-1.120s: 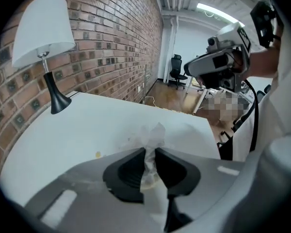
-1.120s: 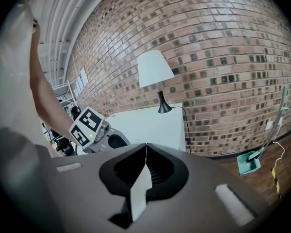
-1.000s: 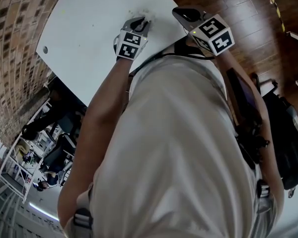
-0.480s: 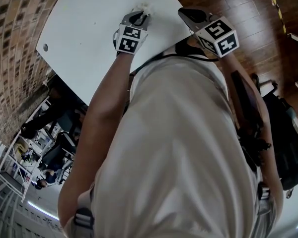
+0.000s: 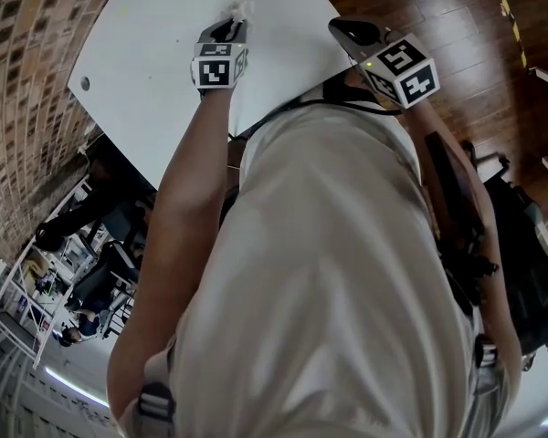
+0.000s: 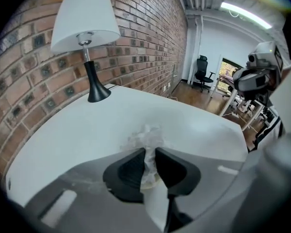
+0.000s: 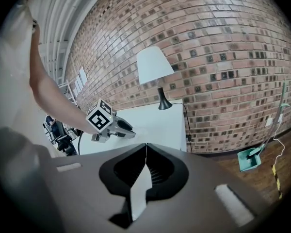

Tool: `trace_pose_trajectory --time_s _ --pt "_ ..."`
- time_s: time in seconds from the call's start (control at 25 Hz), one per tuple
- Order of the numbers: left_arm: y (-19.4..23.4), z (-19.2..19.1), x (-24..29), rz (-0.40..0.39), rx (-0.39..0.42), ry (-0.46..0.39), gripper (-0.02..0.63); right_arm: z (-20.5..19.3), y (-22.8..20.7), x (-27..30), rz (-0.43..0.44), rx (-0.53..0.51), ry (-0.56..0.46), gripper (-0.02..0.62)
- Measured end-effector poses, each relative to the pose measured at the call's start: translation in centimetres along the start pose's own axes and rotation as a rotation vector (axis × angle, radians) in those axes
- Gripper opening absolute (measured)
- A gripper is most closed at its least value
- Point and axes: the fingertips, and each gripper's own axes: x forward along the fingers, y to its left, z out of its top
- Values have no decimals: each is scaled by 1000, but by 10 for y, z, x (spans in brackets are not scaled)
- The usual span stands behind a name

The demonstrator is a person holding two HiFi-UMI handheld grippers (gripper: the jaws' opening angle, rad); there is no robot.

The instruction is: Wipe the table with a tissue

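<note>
Left gripper (image 5: pixel 230 24) (image 6: pixel 150 154) is clamped on a crumpled white paper tissue (image 5: pixel 240 10) (image 6: pixel 146 139). The wad is pinched between the two black pads and bunches out past the tips. The tissue looks pressed onto the smooth white rounded table (image 5: pixel 155 53) (image 6: pixel 77 135), toward the top of the head view and near the table's right-hand edge.

Key relation: the tissue sits straight ahead of the left jaws, at their tips, so the gripper's own pointing line sets the wipe direction. The broad bare stretch of tabletop lies to the left in the head view, and ahead and left in the left gripper view. My read is the next stroke should sweep that way.

Right gripper (image 5: pixel 344 28) (image 7: pixel 146 147) has its jaws closed together with nothing between them (idle). It hangs over the table's near corner, well apart from the tissue, so the left hand is clearly the working one.

Around it: a white-shaded lamp on a black stem (image 6: pixel 85 21) (image 7: pixel 155 67) stands at the far end by the red brick wall (image 6: pixel 150 38). It is the only obstacle on the top, and only for a long stroke. A small round hole (image 5: pixel 85 83) marks the table's left end. The thin tissue could tear or drag loose.
</note>
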Motion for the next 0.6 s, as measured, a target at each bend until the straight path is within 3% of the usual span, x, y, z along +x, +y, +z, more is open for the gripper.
trace_pose_trajectory --time_s 0.24,0.48,0.6 --pt "14 -26 -19 92 -104 8 70 3 2 3 27 -18 4 9" --pt "18 -59 -39 156 -97 110 69 11 11 14 84 -50 6 9" --pt "24 -77 -49 189 -134 136 71 16 20 23 122 -71 18 9"
